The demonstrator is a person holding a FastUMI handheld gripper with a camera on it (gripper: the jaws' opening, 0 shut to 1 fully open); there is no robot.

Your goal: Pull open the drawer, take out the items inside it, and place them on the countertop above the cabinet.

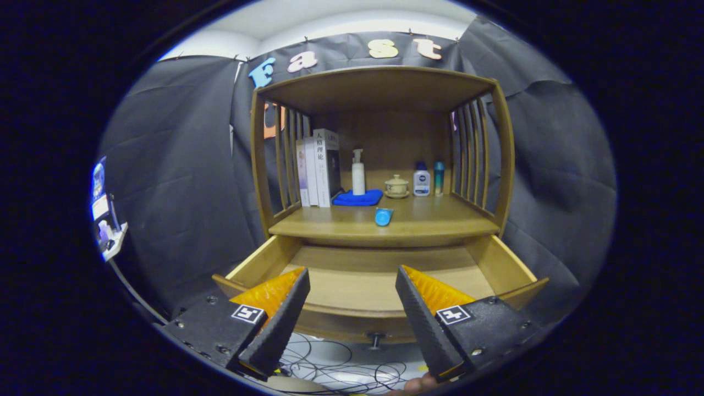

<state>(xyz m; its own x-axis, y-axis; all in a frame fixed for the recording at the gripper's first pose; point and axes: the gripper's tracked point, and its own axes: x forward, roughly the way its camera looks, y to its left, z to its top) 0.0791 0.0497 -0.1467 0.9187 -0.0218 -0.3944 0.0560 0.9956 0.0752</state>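
A wooden cabinet's drawer (379, 275) stands pulled open just beyond the gripper (352, 316), whose jaws are spread wide, holding nothing. A small blue item (383, 216) lies on the tabletop (440, 223) above, near its front edge.

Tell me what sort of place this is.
Likely a staged recording booth, not a real home: black cloth wall hangs behind a wooden cabinet, its drawer pulled open, loose cables below. The gripper hovers there, fingers open, holding nothing.
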